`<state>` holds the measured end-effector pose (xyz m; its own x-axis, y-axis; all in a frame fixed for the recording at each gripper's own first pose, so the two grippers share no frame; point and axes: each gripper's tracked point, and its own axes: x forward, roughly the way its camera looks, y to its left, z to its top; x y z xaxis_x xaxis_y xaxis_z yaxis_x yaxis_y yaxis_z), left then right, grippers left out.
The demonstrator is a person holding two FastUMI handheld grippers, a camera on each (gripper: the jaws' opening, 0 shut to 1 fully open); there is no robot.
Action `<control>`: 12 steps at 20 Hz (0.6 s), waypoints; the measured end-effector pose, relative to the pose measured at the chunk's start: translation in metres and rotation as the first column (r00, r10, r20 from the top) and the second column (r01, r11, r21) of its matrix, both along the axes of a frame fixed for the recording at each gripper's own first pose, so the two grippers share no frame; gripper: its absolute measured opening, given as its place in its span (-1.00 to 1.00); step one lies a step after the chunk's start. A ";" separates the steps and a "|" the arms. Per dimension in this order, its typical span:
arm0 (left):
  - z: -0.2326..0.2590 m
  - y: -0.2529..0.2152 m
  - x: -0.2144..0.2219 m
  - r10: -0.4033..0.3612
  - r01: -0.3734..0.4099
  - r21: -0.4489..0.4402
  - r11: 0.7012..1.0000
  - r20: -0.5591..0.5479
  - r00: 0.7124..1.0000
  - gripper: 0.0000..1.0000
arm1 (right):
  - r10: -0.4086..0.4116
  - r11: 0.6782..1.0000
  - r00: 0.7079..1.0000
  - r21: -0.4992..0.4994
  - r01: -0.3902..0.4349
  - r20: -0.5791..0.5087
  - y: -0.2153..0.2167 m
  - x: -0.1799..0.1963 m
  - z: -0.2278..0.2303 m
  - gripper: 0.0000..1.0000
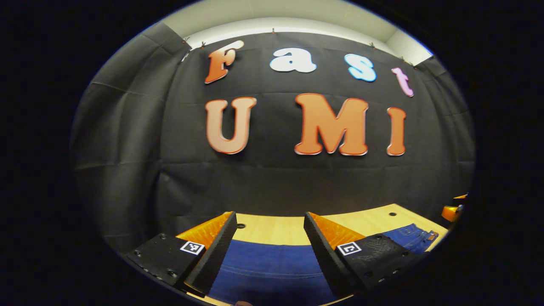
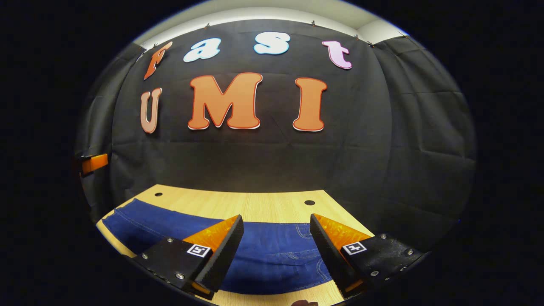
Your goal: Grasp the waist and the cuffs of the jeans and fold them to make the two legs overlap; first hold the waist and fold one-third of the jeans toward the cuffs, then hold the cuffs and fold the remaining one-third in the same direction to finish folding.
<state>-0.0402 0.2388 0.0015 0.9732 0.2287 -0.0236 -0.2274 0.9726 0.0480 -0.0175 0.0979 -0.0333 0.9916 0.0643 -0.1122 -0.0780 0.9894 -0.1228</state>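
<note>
Left gripper view, left tongs (image 1: 270,238) parted above jeans (image 1: 272,263), right tongs (image 2: 276,240) likewise parted

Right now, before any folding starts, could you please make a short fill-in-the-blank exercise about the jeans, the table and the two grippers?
1. The jeans lie flat on a ____ table.
2. The colour of the jeans is ____.
3. The left gripper and the right gripper both have their jaws ____.
4. Neither gripper holds the jeans ____.

Missing words: wooden; blue; open; yet
</note>
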 end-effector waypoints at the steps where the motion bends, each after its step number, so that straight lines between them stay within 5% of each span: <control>1: 0.001 0.011 -0.005 0.013 -0.013 -0.025 1.000 0.012 1.000 0.94 | 0.000 1.000 1.000 0.000 0.000 0.003 0.001 -0.001 0.002 0.94; 5: 0.007 0.036 -0.014 0.061 -0.061 -0.009 0.998 0.049 0.997 0.95 | -0.011 1.000 1.000 0.012 0.011 0.021 -0.003 0.002 0.006 0.94; 12: 0.021 0.006 0.001 -0.014 0.013 0.014 1.000 0.074 0.997 0.90 | -0.055 0.998 0.998 0.021 0.054 0.033 -0.022 -0.001 0.016 0.94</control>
